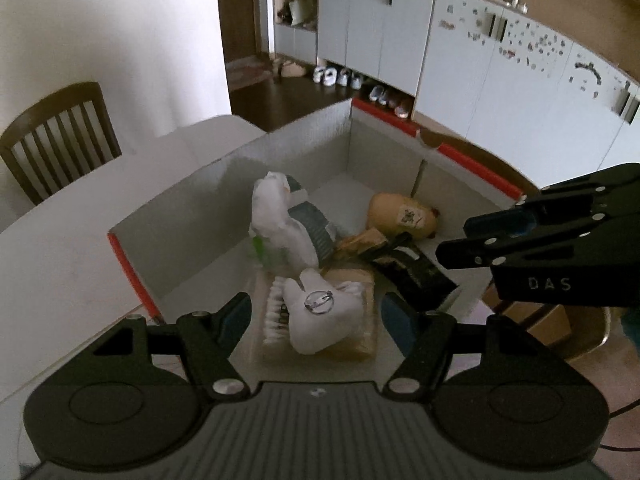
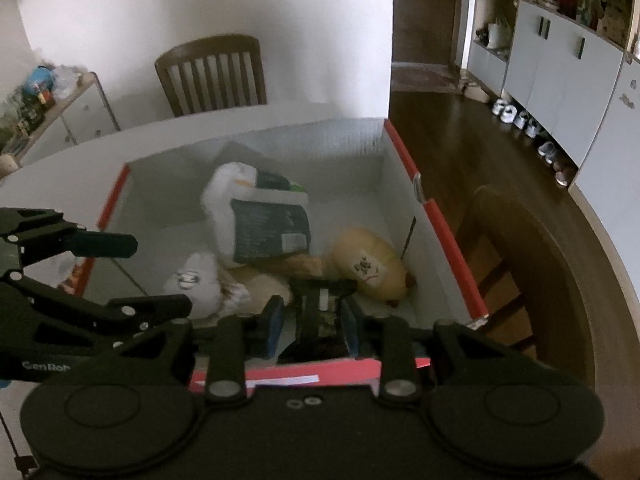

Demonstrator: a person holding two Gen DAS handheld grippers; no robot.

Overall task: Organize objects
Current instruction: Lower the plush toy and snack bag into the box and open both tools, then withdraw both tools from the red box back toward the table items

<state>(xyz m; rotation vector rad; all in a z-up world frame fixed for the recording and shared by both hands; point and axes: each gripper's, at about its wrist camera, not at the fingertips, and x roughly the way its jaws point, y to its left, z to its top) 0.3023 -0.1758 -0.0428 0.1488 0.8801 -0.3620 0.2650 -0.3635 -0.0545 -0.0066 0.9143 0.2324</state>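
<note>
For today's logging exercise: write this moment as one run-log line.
stage: items in box | left gripper: open above white pouch | right gripper: open, holding nothing, above dark packet

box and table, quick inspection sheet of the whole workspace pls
surface: white table, bare where visible
job's things: red-edged box holds a white pouch, a dark-labelled bag, a tan packet, a black item
clutter: nothing seen
grippers: left hand-held gripper open above pouch; right hand-held gripper open above black item
cables: thin dark cable
surroundings: chair, cabinets, shoes
</note>
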